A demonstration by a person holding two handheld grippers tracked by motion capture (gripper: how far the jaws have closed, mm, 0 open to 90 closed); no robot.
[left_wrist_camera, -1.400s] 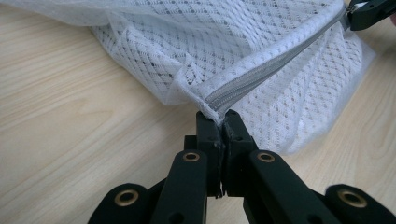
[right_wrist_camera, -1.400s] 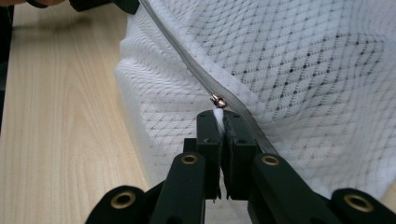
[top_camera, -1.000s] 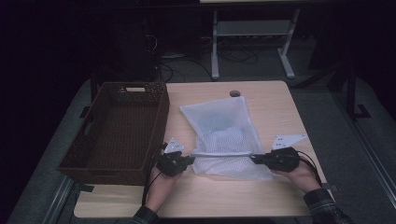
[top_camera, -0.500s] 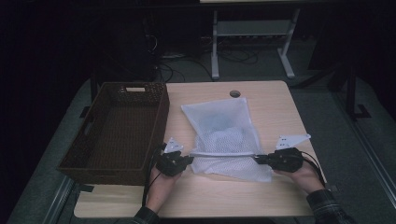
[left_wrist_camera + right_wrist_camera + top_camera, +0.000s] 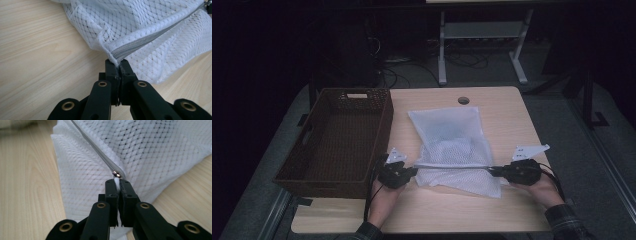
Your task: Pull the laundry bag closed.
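Note:
A white mesh laundry bag [image 5: 451, 145] lies on the wooden table [image 5: 502, 115], its grey zipper [image 5: 452, 166] stretched taut across its near part. My left gripper [image 5: 412, 171] is shut on the bag's corner at the left end of the zipper [image 5: 136, 45]; the mesh bag [image 5: 130, 22] spreads beyond the jaws. My right gripper [image 5: 492, 171] is shut on the white zipper pull [image 5: 116, 180] at the right end, with the metal slider [image 5: 115, 173] just past the jaws and the bag [image 5: 150, 150] behind it.
A dark brown wicker basket [image 5: 337, 140] stands to the left of the bag, close to my left hand. A round cable hole [image 5: 463, 100] sits near the table's far edge. Beyond the table are a dark floor, cables and a white frame [image 5: 482, 35].
The right gripper has shifted slightly to the right, drawing the zipper a little tauter. The left gripper has stayed in place.

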